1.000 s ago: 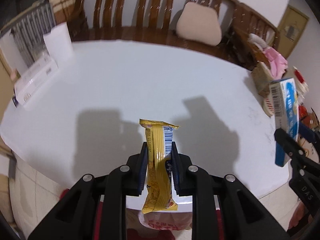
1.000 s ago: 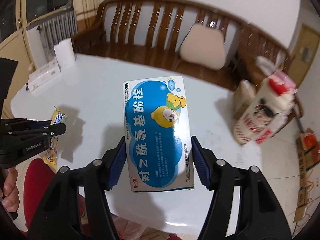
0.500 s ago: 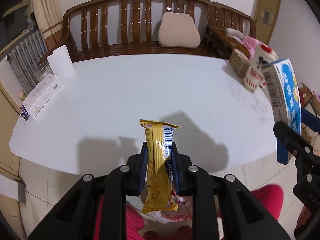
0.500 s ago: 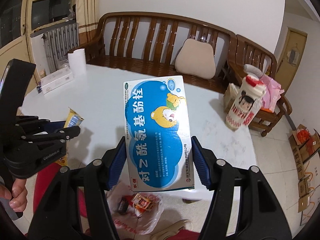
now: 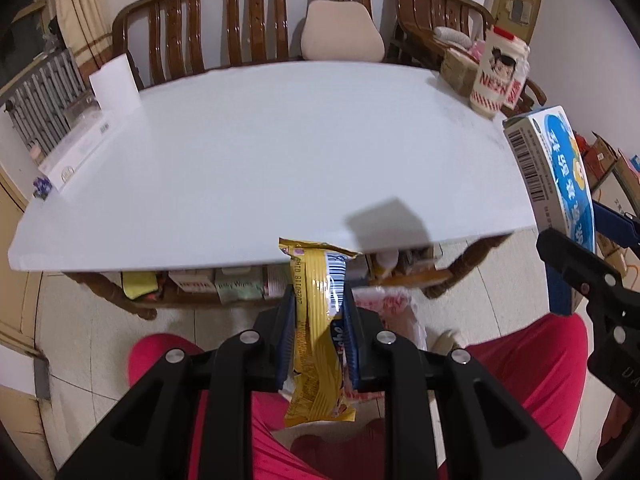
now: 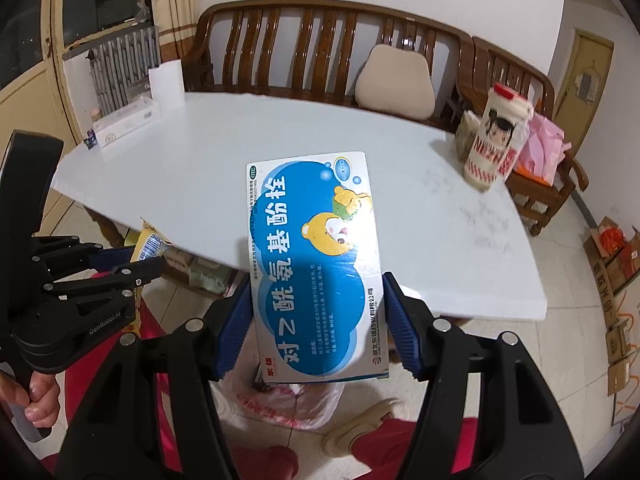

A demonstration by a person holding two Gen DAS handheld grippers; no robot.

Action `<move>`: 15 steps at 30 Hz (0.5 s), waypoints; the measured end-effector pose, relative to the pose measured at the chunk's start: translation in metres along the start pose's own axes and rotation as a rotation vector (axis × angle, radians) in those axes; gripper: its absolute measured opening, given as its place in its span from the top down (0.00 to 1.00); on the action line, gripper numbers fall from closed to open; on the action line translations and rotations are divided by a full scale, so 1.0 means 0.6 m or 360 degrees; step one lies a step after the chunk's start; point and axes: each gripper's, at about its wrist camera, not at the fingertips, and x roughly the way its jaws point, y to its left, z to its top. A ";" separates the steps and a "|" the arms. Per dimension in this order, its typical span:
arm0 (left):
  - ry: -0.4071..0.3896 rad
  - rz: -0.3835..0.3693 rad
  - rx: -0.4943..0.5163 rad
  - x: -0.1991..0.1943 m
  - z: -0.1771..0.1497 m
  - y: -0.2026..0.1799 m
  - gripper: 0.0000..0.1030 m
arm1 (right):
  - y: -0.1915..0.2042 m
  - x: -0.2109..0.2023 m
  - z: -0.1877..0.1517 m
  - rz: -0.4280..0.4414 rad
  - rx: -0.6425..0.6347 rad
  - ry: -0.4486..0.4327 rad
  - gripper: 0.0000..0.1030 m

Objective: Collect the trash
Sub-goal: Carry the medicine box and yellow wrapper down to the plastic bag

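Trash is held in both tools, out past the near edge of the white table (image 5: 280, 152). Left gripper (image 5: 316, 344) is squeezed tight on a yellow snack wrapper (image 5: 318, 332) with a barcode. Right gripper (image 6: 316, 328) pinches a blue medicine box (image 6: 316, 264) across its width — it reads "对乙酰氨基酚栓" and "OTC". Only the right view shows "GenRobot.AI" on the other tool and the plastic bag (image 6: 296, 404) clearly below. Farther off stands a cartoon cup (image 6: 492, 144), then a wooden bench (image 6: 320, 40).

You are sitting in a home living room: a white table (image 6: 240, 168) is lying ahead of your grippers, a wooden bench (image 6: 320, 40) and cushion (image 6: 394, 80) standing beyond it.
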 end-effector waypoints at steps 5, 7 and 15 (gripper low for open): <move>0.0023 -0.0053 0.0026 0.008 -0.037 -0.003 0.79 | 0.013 -0.001 -0.035 -0.0023 -0.0021 0.0012 0.40; 0.0042 -0.0075 0.0030 0.015 -0.051 -0.004 0.79 | 0.016 0.003 -0.052 -0.0003 -0.0007 0.0041 0.40; 0.0165 -0.0108 0.0024 0.070 -0.099 -0.014 0.79 | 0.034 0.037 -0.114 0.0047 0.0008 0.0158 0.40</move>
